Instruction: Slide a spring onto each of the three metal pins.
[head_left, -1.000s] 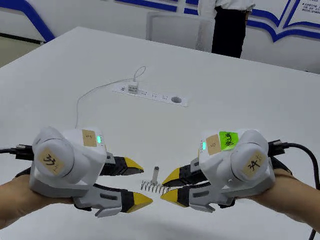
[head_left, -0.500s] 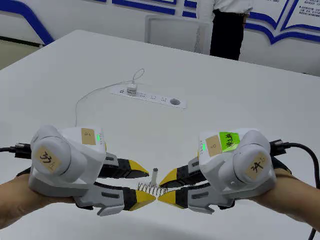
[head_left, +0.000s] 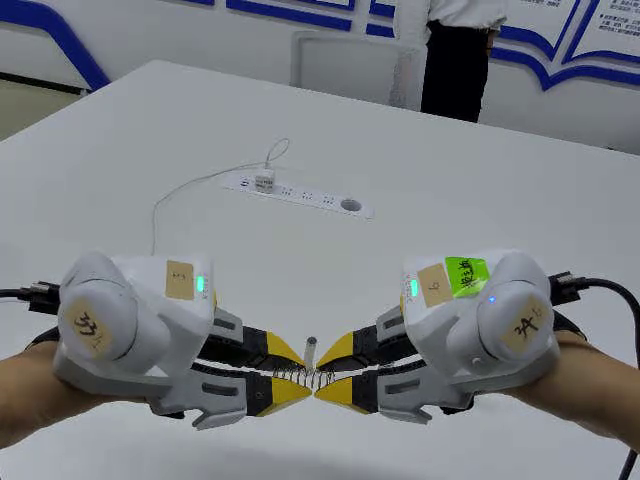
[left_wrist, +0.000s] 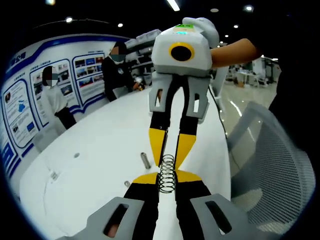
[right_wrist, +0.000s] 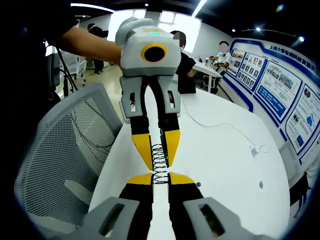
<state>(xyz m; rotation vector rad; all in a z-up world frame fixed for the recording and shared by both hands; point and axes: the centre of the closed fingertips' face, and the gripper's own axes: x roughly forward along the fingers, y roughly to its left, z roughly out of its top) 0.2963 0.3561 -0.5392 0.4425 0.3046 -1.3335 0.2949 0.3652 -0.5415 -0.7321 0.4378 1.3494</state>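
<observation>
My left fingers (left_wrist: 145, 179) are drawn in against one end of the spring (left_wrist: 166, 176) and my right fingers (right_wrist: 181, 178) nip the other end. The coil runs straight across between the left gripper (head_left: 283, 373) and the right gripper (head_left: 333, 372), whose yellow tips sit almost nose to nose. On both sides the jaws are narrowed to the width of the coil, with no slack that I can see. One pin (head_left: 310, 350) stands upright on the table (head_left: 430, 170) just behind the spring. In the left gripper view it sits off to one side with a clear gap, so the spring is not on it. I cannot tell whether the coil rests on the tabletop or hangs just above it. Ahead of my tips the white surface lies open, with the power strip (head_left: 300, 192) and its cable (head_left: 190, 186) well apart from my work. Farther off, a person (head_left: 455, 50) stands at the far edge. In the right gripper view the near edge of the table runs close beside my jaws, with a mesh chair (right_wrist: 75, 145) just past it.
</observation>
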